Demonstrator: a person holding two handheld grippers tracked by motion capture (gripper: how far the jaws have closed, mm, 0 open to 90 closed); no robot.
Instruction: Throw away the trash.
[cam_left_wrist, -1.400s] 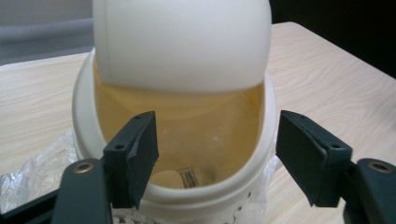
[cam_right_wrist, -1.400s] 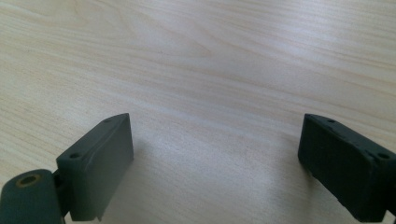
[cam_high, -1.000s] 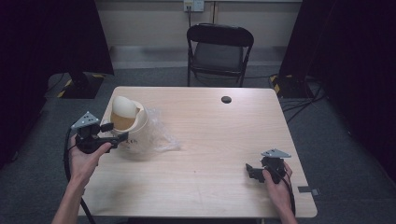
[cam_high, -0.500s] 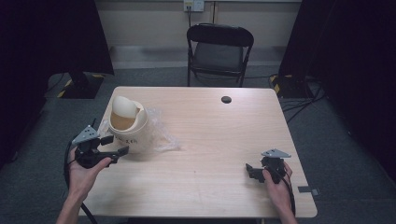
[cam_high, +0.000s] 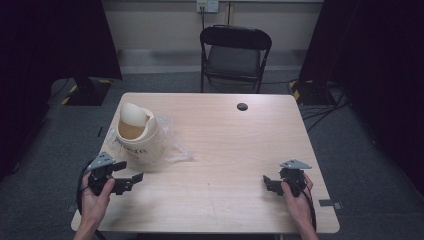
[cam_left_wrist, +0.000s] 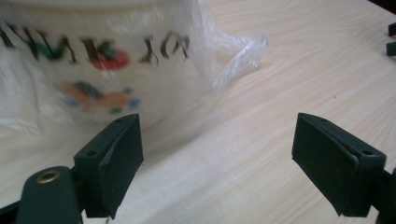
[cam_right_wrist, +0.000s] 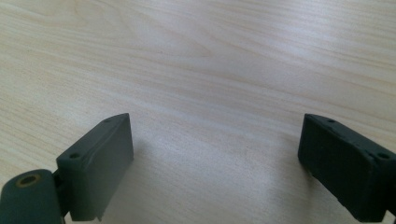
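Both grippers are wide open and hold nothing: left gripper (cam_high: 122, 176) sits just below the tub (cam_high: 134, 135), right gripper (cam_high: 280, 181) rests far off.

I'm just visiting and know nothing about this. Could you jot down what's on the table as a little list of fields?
Table: light wood
Container: cream tub with printed lettering, lid tipped up, far left
Wrapping: clear plastic bag around the tub
Small item: black round thing, far edge
Left tongs: open, near the tub, empty
Right tongs: open, over bare wood
Behind table: black folding chair
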